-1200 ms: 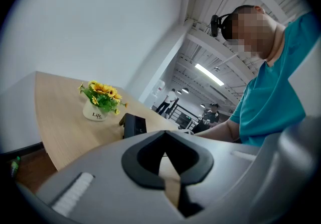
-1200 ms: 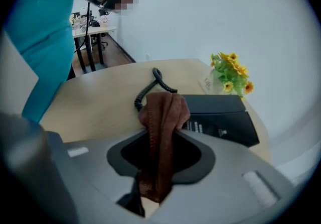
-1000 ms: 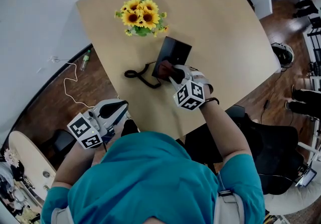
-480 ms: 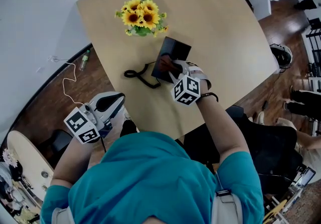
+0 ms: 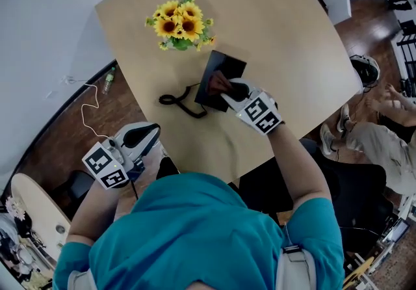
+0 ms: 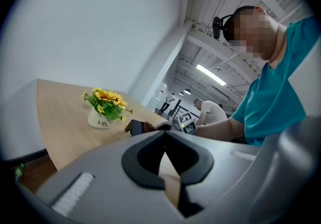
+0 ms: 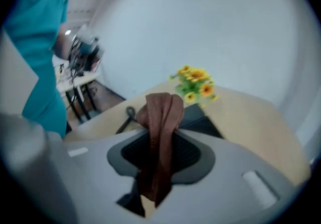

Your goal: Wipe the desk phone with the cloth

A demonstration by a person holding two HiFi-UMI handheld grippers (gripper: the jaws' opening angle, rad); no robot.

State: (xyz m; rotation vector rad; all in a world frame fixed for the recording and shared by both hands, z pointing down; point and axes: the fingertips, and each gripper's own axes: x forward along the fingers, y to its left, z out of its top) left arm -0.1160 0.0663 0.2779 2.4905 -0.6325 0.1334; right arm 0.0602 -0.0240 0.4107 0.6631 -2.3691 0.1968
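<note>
The right tool (image 5: 229, 89) pinches a brown cloth (image 7: 160, 127). The cloth sticks up between its two jaws in a folded bunch. In the head view the cloth end rests on the black desk phone (image 5: 214, 69). The phone lies flat near the middle of the tan table (image 5: 286, 35). A black curly cord (image 5: 177, 100) runs out from the phone's left side. A white pot of sunflowers (image 5: 179, 22) stands near the phone, a bit farther from the person. The left tool (image 5: 151, 131) is held low by the person's body, past the table's near edge and over the brown floor (image 5: 71, 145). Its jaws are pressed together with nothing between them.
</note>
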